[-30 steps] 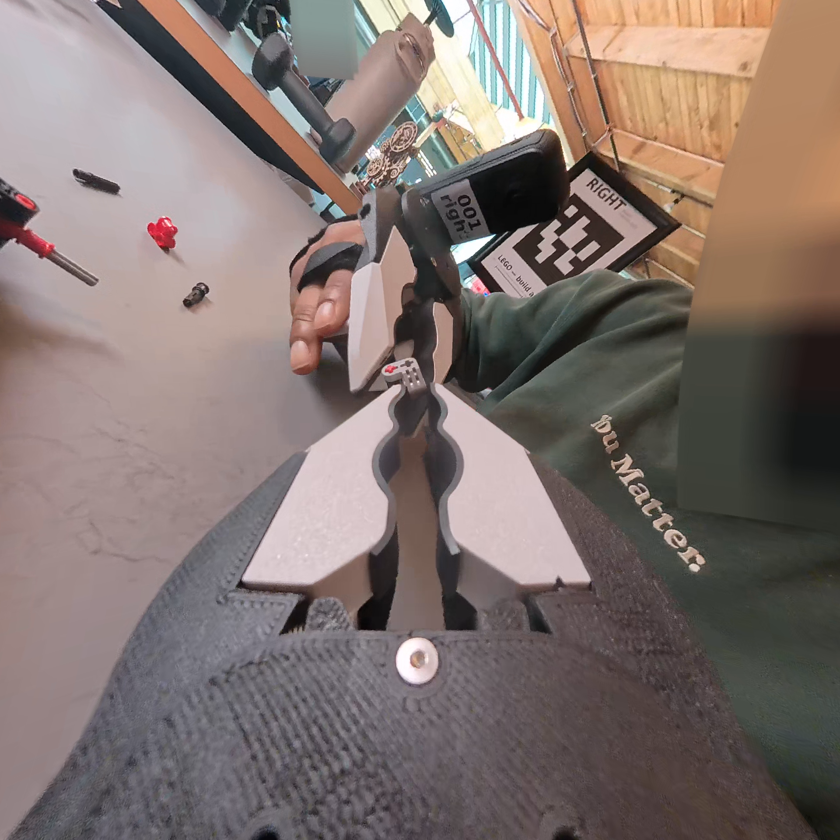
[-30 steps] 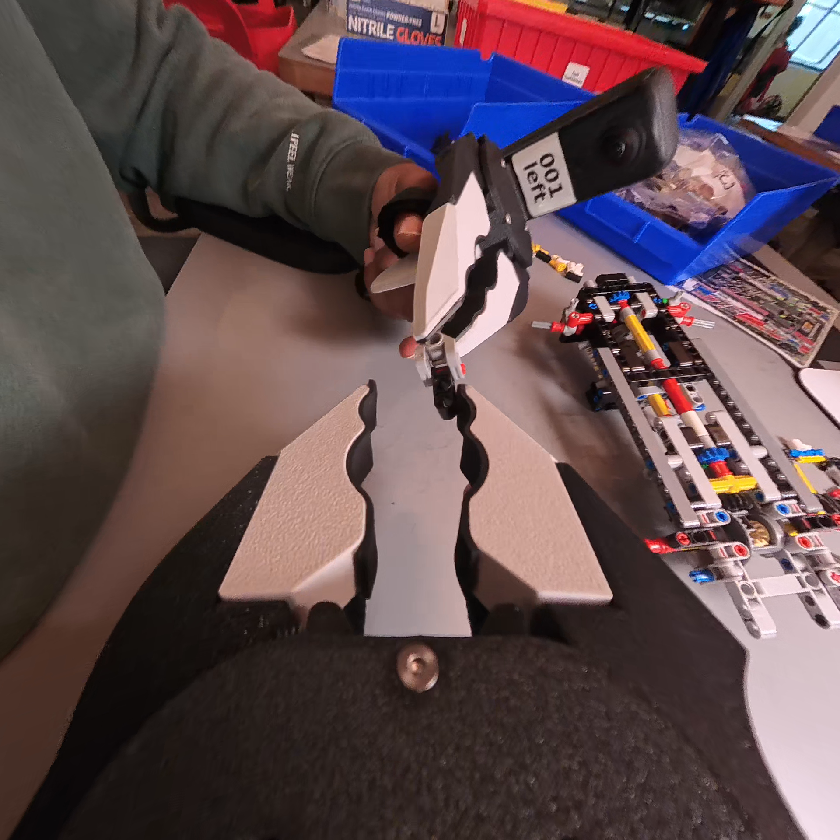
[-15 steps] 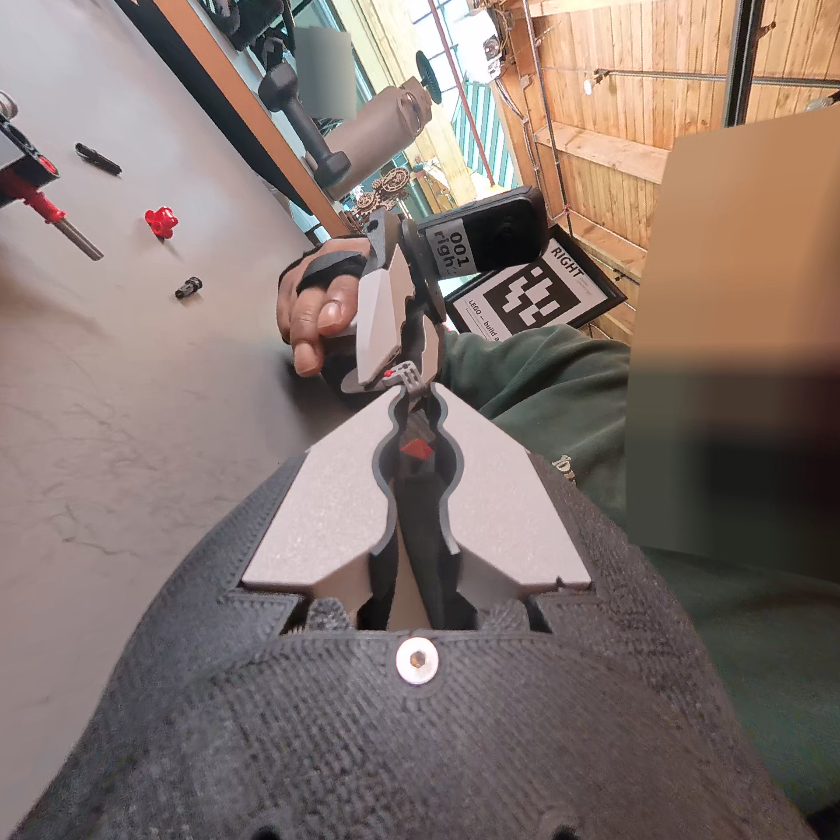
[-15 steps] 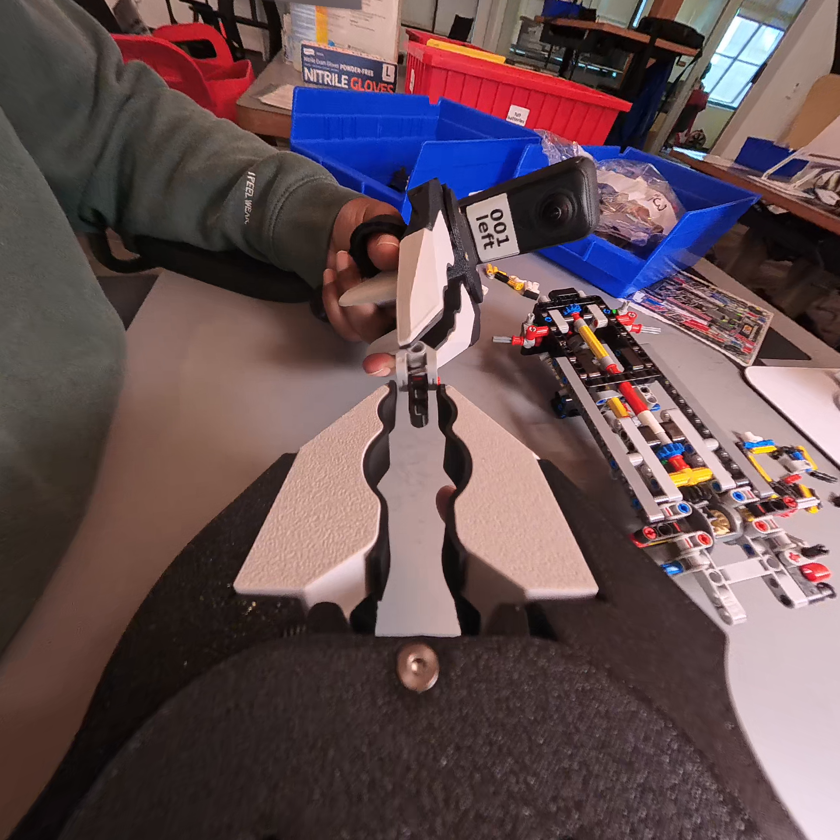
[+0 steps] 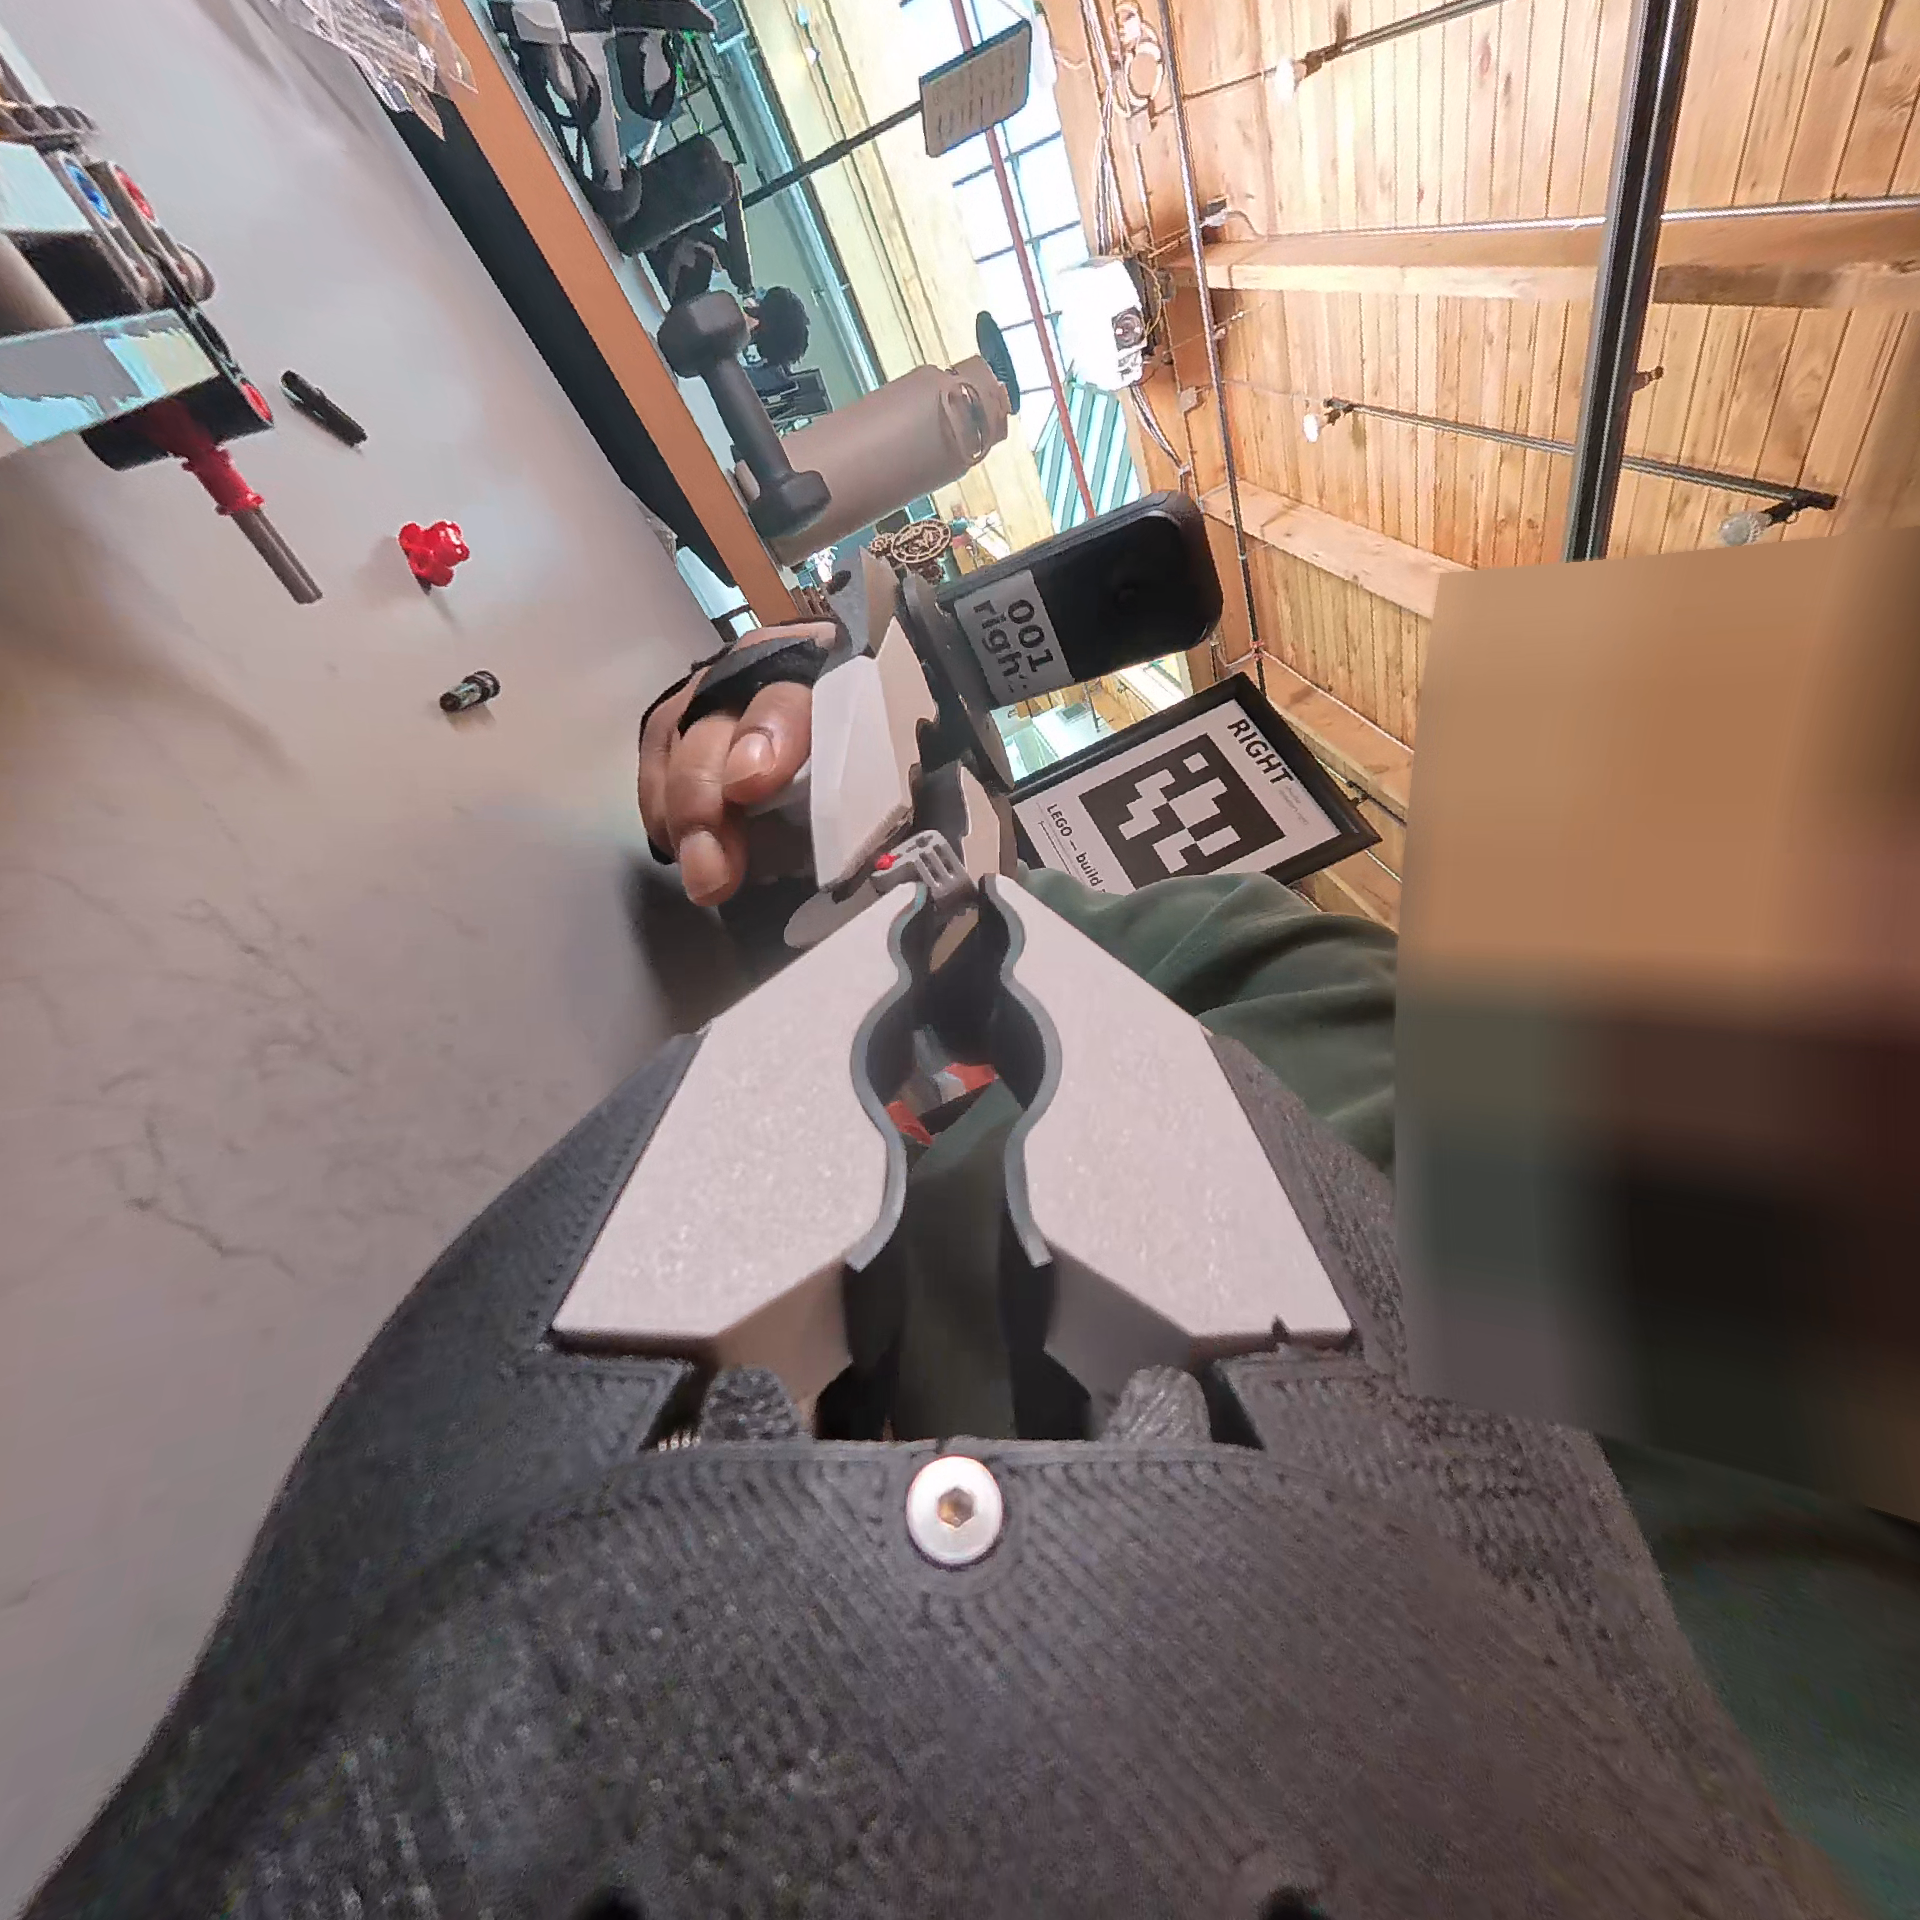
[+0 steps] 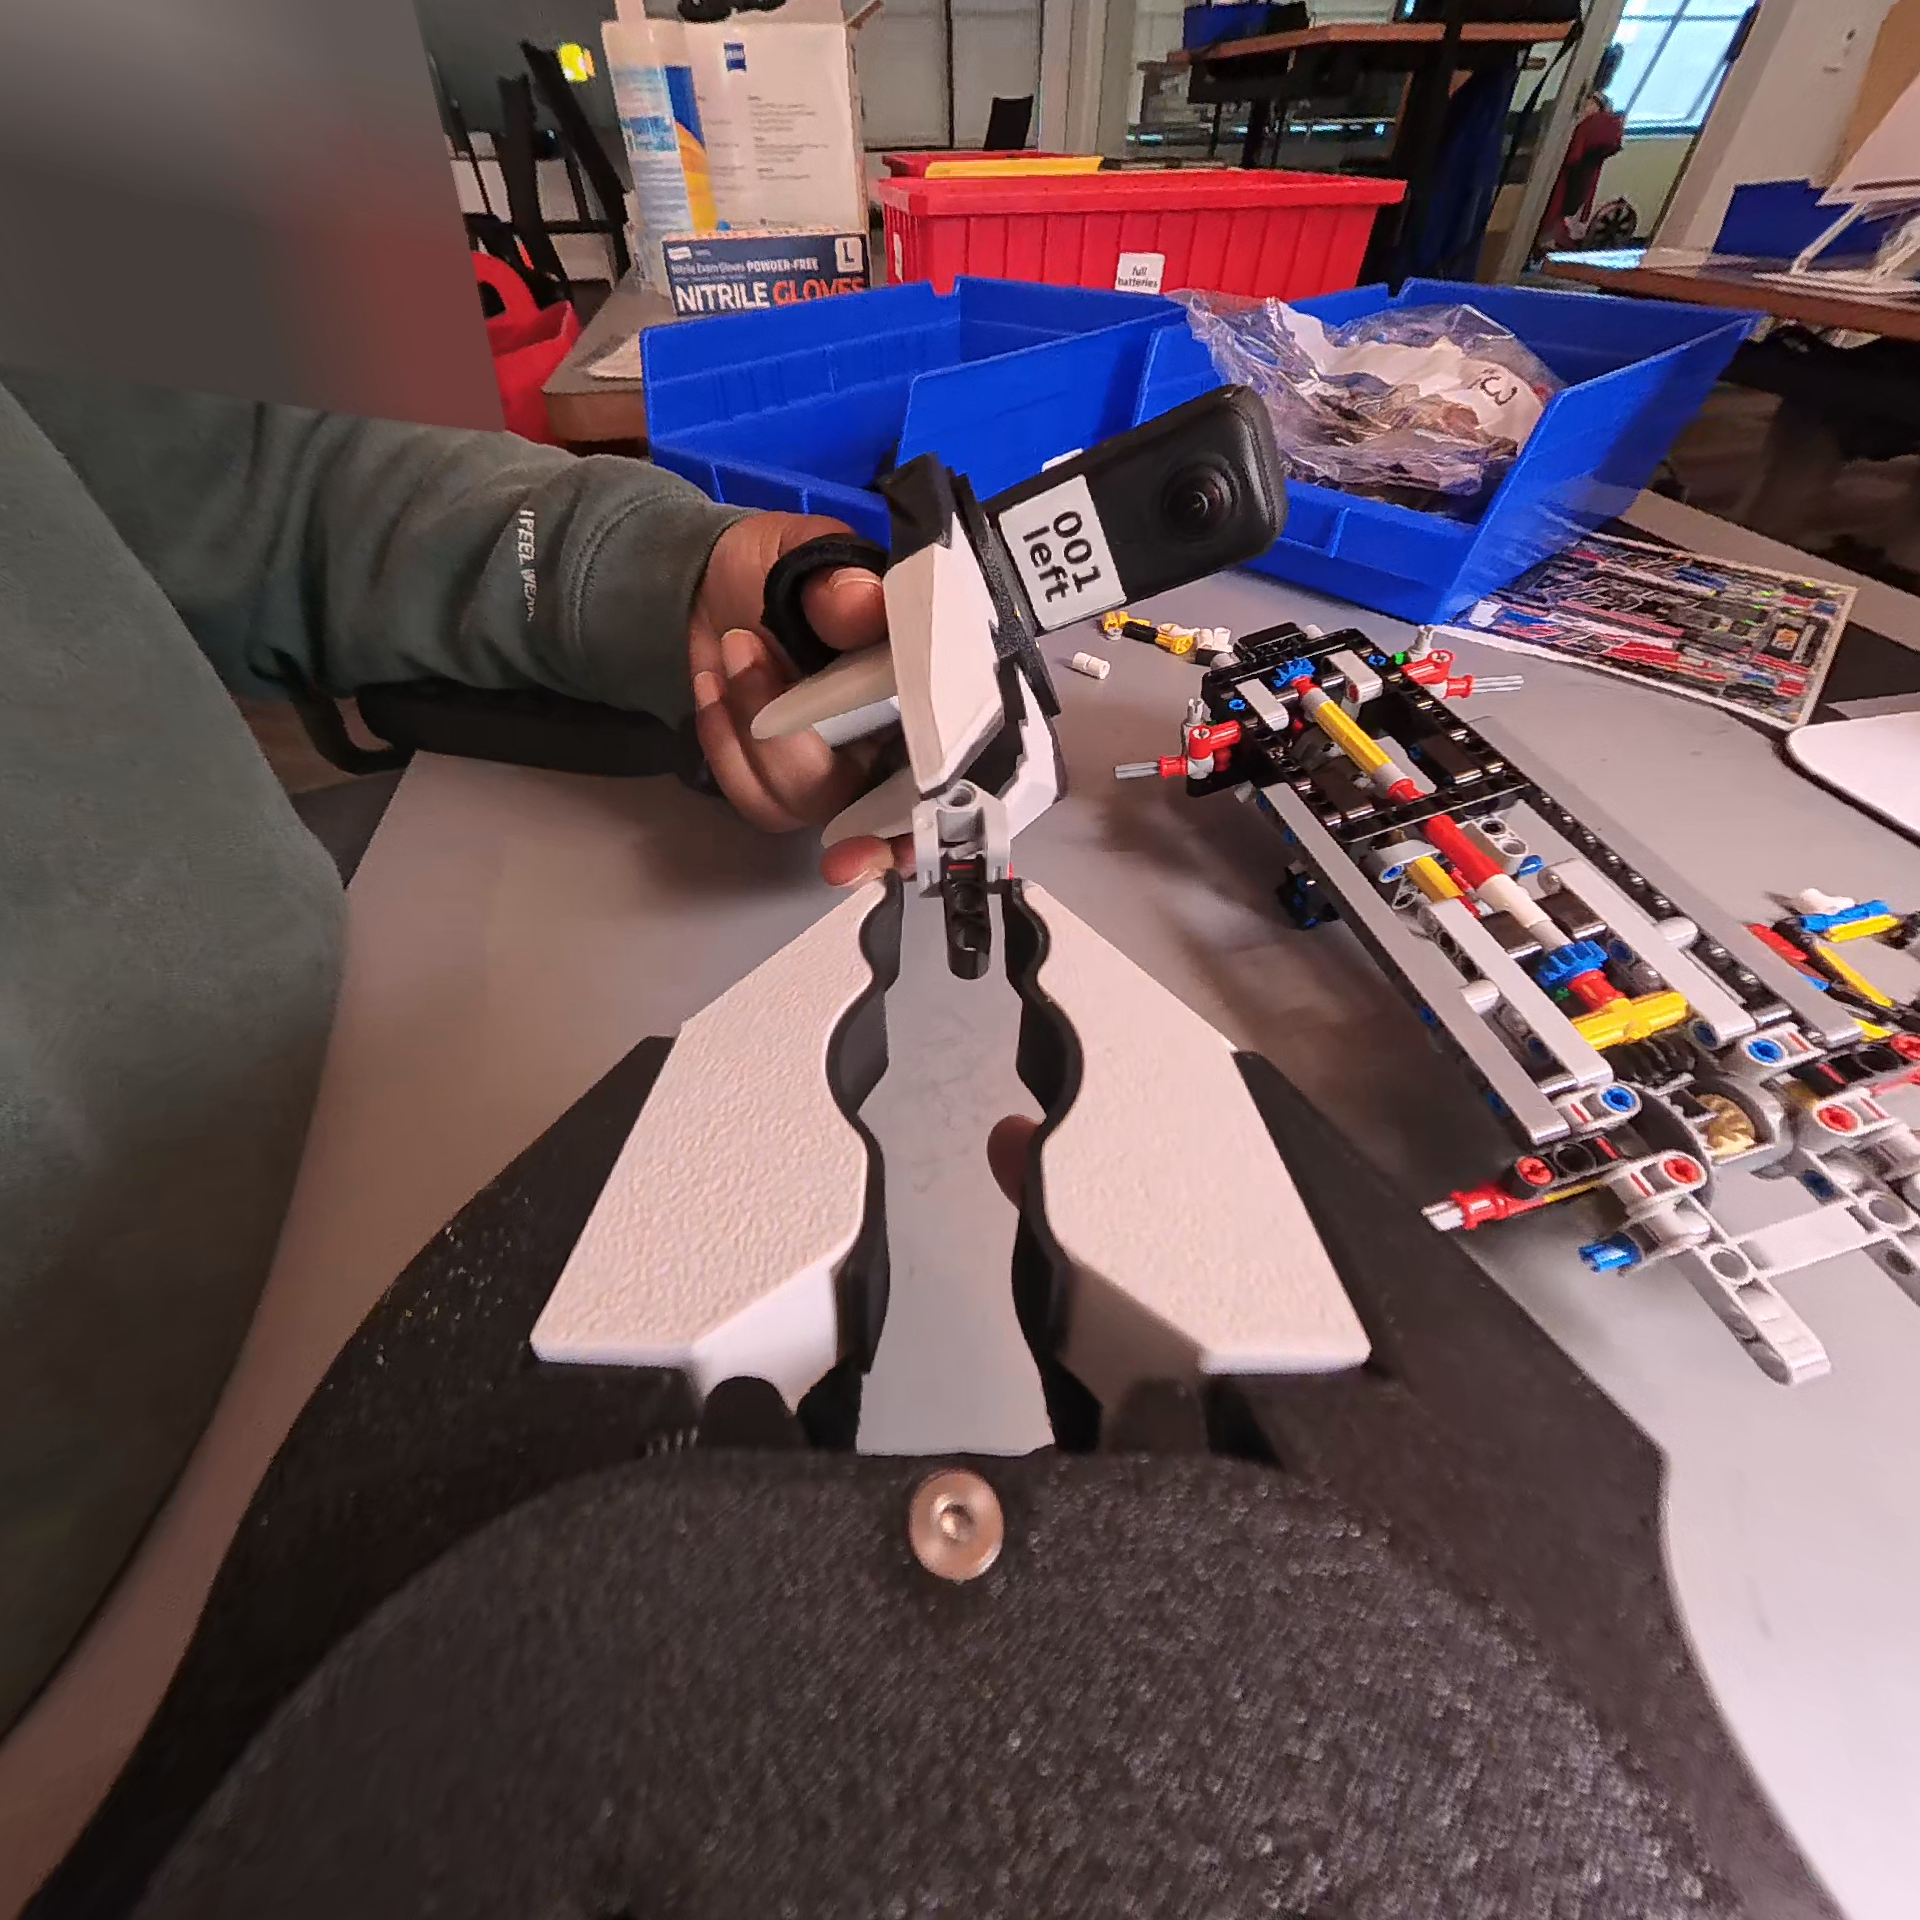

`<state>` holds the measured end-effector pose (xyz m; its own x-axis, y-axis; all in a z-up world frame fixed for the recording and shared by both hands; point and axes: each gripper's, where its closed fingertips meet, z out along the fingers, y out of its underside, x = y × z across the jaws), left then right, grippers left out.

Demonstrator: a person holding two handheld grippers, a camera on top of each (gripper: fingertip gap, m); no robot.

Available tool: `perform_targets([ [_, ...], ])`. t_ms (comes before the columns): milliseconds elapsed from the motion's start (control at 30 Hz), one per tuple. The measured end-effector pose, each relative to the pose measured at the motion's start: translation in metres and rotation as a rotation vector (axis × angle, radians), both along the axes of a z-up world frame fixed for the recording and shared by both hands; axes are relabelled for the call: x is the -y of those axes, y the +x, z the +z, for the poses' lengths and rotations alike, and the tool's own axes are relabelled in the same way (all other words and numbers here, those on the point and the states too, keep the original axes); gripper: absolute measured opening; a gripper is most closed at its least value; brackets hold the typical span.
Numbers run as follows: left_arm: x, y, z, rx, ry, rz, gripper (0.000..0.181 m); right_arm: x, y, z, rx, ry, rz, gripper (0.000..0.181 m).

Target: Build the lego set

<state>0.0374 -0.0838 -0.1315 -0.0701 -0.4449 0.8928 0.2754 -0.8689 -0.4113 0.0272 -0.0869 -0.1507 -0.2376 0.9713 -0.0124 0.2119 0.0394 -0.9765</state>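
Note:
A small sub-assembly hangs between my two grippers above the grey table: a light grey bracket (image 6: 961, 831) with a black beam (image 6: 966, 925) below it. My left gripper (image 6: 968, 795) comes down from above and is shut on the grey bracket. My right gripper (image 6: 961, 899) is shut on the black beam. In the left wrist view, my left gripper (image 5: 951, 891) pinches the grey bracket (image 5: 932, 864), and the right gripper (image 5: 909, 847) meets it from beyond. The long lego chassis (image 6: 1455, 862) lies on the table to the right.
Blue bins (image 6: 1039, 416), one with a plastic bag of parts (image 6: 1371, 395), stand behind the chassis, with a printed sheet (image 6: 1662, 623) beside them. Loose pieces (image 6: 1153, 634) lie near the chassis. A red piece (image 5: 431, 545) and black pins (image 5: 470, 688) lie on the table. My two grippers' fingertips are within a few centimetres of each other.
My right gripper's jaws have closed from wide apart onto the black beam under the grey bracket. The left gripper has kept its hold. Both views have tilted upward.

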Motion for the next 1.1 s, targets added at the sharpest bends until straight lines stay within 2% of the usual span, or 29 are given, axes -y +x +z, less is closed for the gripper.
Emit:
perform_targets([
  [33, 0.000, 0.000, 0.000, 0.001, -0.002, -0.003, 0.006, 0.000, 0.000, 0.000, -0.003, -0.003, 0.000, 0.016],
  [200, 0.003, 0.001, -0.001, -0.017, 0.026, -0.015, 0.005, 0.000, 0.000, 0.003, -0.042, 0.053, 0.003, 0.018],
  [433, 0.016, 0.008, 0.005, -0.045, 0.136, -0.067, 0.005, 0.008, 0.004, 0.010, -0.097, 0.346, -0.006, 0.014],
  [533, 0.021, 0.011, 0.009, -0.102, 0.245, -0.056, 0.006, 0.011, 0.006, 0.014, -0.119, 0.464, -0.016, 0.014],
  [667, 0.019, 0.014, 0.008, -0.236, 0.383, 0.013, 0.015, 0.011, 0.007, 0.016, -0.117, 0.607, -0.044, 0.014],
  [800, 0.017, 0.016, 0.003, -0.342, 0.466, 0.047, 0.012, 0.009, 0.006, 0.012, -0.094, 0.727, -0.060, 0.013],
  [900, 0.017, 0.016, -0.001, -0.373, 0.470, 0.045, 0.011, 0.008, 0.007, 0.009, -0.078, 0.782, -0.057, 0.013],
  [1100, 0.016, 0.016, -0.003, -0.276, 0.342, -0.001, 0.010, 0.009, 0.008, 0.006, -0.042, 0.825, -0.050, 0.013],
])
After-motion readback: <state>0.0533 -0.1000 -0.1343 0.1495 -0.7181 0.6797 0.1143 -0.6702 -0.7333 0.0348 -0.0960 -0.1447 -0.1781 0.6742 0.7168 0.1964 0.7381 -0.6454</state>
